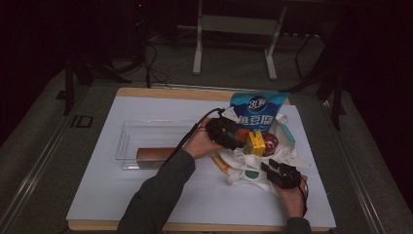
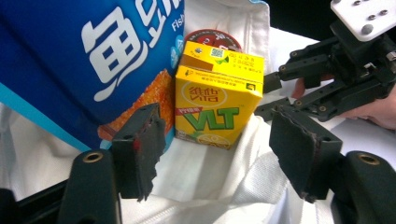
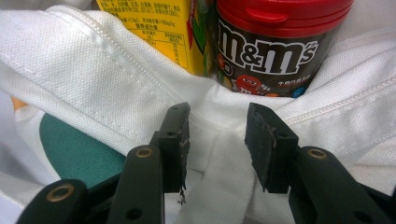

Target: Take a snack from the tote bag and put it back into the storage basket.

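Table (image 1: pixel 146 204): flat white sheet over wooden board. Clear plastic tray (image 1: pixel 127 139) at middle-left, brown oblong block (image 1: pixel 155 154) inside. White woven cloth bag (image 1: pixel 243 168) toward right edge, coarse weave, stitched seams, green patch. Inside: glossy blue snack pouch (image 1: pixel 258 108), upright; yellow drink carton (image 2: pixel 217 105), boxy; round candy tub (image 3: pixel 275 44), red lid, dark label. Left hand-held gripper (image 2: pixel 217 154): jaws wide apart, nothing between, carton just beyond. Right hand-held gripper (image 3: pixel 217 140): half open astride bag's rim; pinch uncertain.
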Available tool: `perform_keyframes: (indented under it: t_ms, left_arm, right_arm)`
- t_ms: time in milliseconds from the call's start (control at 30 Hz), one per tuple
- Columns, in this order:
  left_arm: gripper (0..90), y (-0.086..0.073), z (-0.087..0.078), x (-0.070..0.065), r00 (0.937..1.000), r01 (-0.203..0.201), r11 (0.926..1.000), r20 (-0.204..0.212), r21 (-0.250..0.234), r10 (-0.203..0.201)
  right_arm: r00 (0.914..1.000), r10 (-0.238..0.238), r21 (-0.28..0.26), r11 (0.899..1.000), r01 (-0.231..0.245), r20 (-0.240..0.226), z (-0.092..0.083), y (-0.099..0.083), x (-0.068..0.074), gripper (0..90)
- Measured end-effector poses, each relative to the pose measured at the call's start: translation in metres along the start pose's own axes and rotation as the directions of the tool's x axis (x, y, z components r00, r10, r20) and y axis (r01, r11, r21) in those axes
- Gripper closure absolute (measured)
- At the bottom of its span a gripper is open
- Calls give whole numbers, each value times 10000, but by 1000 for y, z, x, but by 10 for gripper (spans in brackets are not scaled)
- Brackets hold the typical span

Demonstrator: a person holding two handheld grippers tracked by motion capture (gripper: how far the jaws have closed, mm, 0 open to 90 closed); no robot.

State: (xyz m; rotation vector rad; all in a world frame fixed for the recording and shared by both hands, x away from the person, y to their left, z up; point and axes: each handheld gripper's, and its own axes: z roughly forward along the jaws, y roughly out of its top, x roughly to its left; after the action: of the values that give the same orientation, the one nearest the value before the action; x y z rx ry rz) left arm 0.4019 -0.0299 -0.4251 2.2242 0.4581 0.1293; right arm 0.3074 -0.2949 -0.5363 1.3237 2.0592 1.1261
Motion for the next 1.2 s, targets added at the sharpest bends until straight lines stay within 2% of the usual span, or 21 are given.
perform_keyframes:
  t_ms: [200,300,367,533,667,900,1200]
  left_arm:
    - [225,4,6,-3,9988,-350,9993,-352,93,353]
    - [206,8,9,-6,9983,-488,9987,-324,121,491]
    - [206,11,12,-7,9980,-562,9983,-268,173,566]
    - [186,14,20,-8,9991,-406,9989,-148,250,410]
    - [170,16,26,-8,9987,-508,9981,-89,345,512]
    - [165,19,37,-8,9974,-682,9952,-178,699,696]
    - [156,21,49,-8,9959,-855,9936,-229,732,874]
  right_arm:
    - [10000,-6,-7,10000,6,0,0,0,0,598]
    - [10000,-20,-11,10000,20,-8,0,0,0,598]
    - [10000,-17,-7,10000,17,-10,0,0,0,599]
    - [10000,-11,-3,10000,11,-25,0,0,-1,599]
    - [10000,8,4,10000,-8,-29,0,0,0,599]
    - [10000,35,7,10000,-35,-37,0,0,-1,598]
    - [10000,79,15,10000,-79,-59,0,0,-1,598]
